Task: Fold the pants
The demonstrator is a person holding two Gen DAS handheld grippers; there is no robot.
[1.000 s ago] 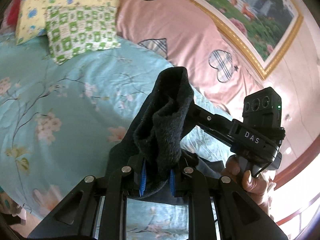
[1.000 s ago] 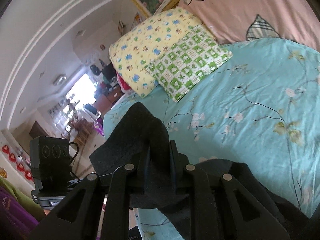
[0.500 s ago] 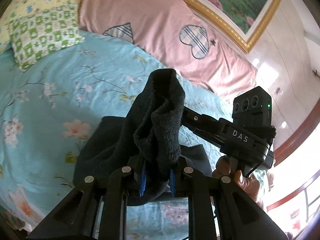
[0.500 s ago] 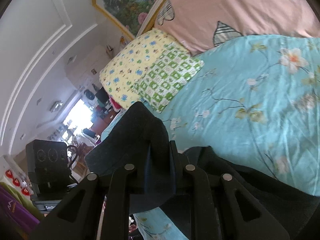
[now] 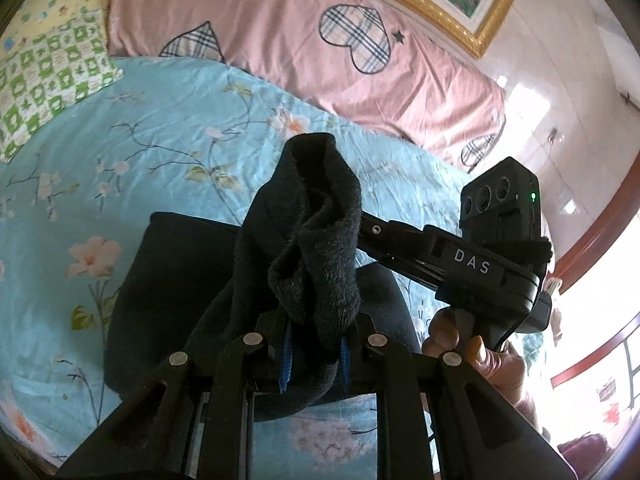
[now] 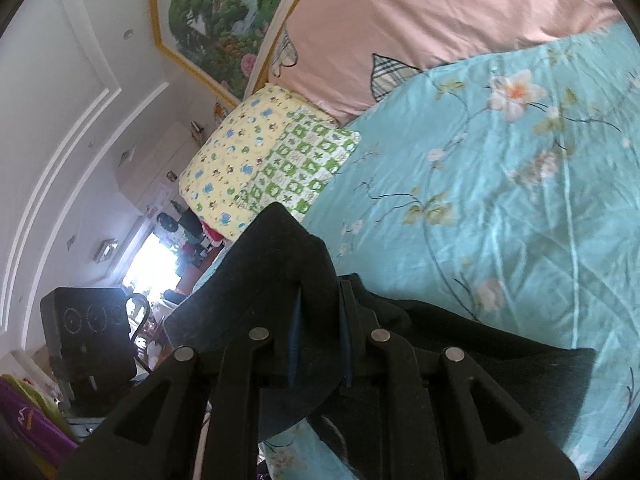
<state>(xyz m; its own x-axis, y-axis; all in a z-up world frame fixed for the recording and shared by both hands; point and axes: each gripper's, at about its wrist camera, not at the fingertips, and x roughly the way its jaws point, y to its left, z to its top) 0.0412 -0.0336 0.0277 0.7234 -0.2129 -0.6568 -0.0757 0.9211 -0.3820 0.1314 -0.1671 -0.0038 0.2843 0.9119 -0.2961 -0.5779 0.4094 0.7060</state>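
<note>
Dark fleece pants lie partly on the light blue floral bedspread. My left gripper is shut on a bunched edge of the pants, which stands up between its blue pads. My right gripper is shut on another edge of the pants, lifted off the bed. The rest of the pants drapes to the right beneath it. The right gripper's body shows in the left wrist view, close beside the left one, held by a hand.
A green checked pillow and a yellow pillow lie at the bed's far end. A pink quilt with plaid hearts runs along the wall. A framed picture hangs above. The left gripper's camera block is at the lower left.
Both grippers have carried the held pants edges forward over the bed, towards the pink quilt. More of the pants now lies flat on the bedspread below them.
</note>
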